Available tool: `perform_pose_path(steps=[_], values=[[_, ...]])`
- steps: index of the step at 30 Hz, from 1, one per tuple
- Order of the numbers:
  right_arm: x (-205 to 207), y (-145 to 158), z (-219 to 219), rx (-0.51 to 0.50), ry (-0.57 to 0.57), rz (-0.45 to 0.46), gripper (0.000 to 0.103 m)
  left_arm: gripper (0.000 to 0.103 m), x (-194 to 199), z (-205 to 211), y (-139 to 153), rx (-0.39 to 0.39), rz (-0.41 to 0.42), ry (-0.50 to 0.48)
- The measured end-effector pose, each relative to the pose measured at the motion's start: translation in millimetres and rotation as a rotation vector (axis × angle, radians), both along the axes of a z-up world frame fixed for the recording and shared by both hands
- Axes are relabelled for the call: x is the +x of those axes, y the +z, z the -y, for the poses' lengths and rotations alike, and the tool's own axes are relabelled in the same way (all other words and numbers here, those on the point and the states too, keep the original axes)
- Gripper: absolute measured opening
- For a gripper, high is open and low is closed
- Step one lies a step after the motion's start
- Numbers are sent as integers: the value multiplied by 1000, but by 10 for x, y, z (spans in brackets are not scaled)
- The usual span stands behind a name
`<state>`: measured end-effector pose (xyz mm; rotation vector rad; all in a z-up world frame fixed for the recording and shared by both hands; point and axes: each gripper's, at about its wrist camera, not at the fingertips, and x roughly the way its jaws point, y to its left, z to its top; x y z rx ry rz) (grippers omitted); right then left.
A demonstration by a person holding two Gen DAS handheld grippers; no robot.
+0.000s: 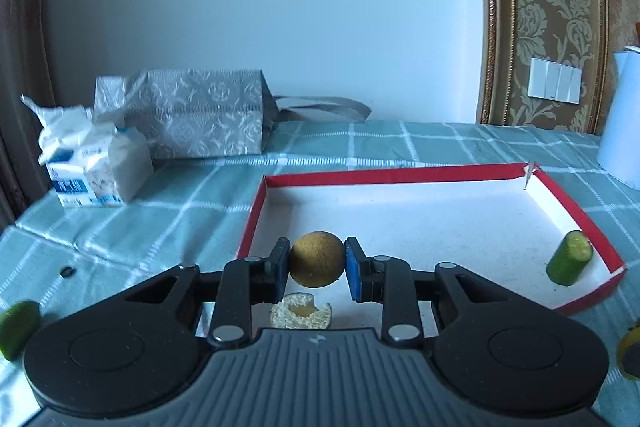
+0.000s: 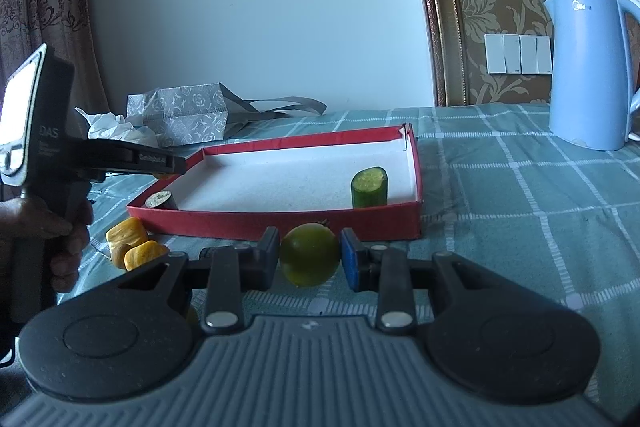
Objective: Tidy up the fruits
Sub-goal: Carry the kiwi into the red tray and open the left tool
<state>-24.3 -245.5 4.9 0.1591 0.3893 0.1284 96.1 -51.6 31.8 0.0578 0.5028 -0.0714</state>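
Observation:
My left gripper (image 1: 317, 250) is shut on a round brownish-yellow fruit (image 1: 317, 267) and holds it above the near left part of a red-walled tray (image 1: 256, 211) with a white floor. Under it lies a cut round piece (image 1: 300, 315) with a pale face. A green cucumber chunk (image 1: 570, 259) stands in the tray's right near corner. My right gripper (image 2: 309, 243) is shut on a round green fruit (image 2: 310, 263) just in front of the tray's front wall (image 2: 280, 223). In the right wrist view the left gripper (image 2: 180, 165) reaches over the tray's left edge.
Yellow corn-like chunks (image 2: 127, 231) lie on the checked cloth left of the tray. A green piece (image 1: 18, 327) sits at the left edge. A blue kettle (image 2: 588, 67) stands far right; a grey gift bag (image 1: 200, 111) and a tissue pack (image 1: 92, 167) stand at the back left. A person's hand (image 2: 60, 227) holds the left tool.

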Motion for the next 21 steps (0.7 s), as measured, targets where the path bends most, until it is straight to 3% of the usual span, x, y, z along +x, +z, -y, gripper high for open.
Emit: perform_pose_path(steps=[13,17,18,20,21], values=[[19,-11,-8,1,3,-6,31,28,120,-19,-111,8,-6,-6],[17,-12,-8,-1,3,-4,31,29,73,-52,-73,-9,37,10],[18,-13,-7,0,2,-4,31,32,60,-67,-49,-15,41,16],[20,-12,-6,0,1,-3,31,50,3,-99,0,-29,66,25],[20,-13,-5,-1,0,-3,31,64,-41,-120,30,-24,93,36]])
